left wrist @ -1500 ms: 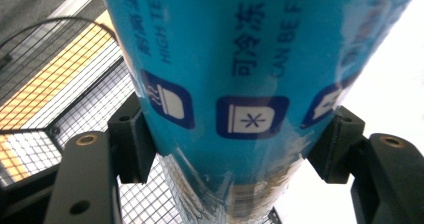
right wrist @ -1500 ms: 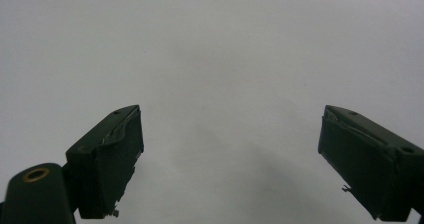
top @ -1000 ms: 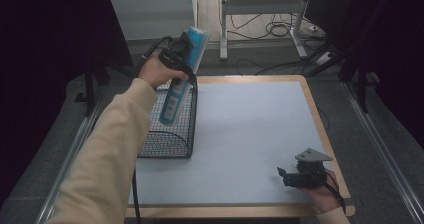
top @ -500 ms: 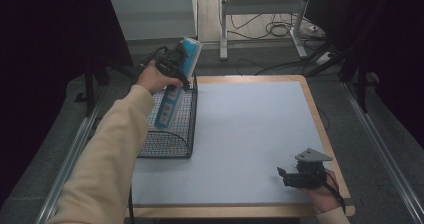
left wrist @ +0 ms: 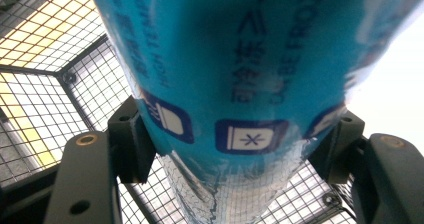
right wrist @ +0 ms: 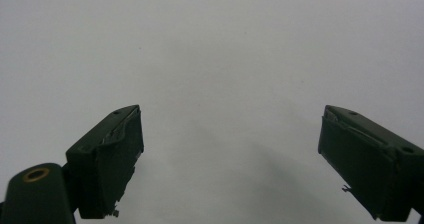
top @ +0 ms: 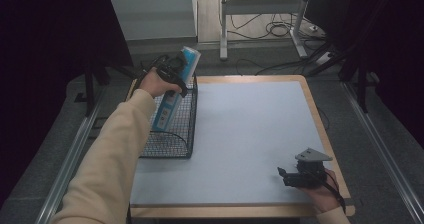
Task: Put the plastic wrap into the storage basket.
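Blue packet (top: 176, 84) stands tilted, lower end inside the wire basket (top: 170, 134) — the left gripper (top: 172, 74) clamps it across its long axis; the right gripper (top: 300, 176) rests far away, jaws wide and empty.

The left arm, in a cream sleeve (top: 112, 159), reaches far forward, its hand (top: 155, 84) raised and carrying the left hand-held gripper (left wrist: 240, 149), whose jaws are clamped on something between them. The right hand (top: 320, 194) sits low near the person, and the right hand-held gripper (right wrist: 230, 154) has its jaws spread wide, nothing between.
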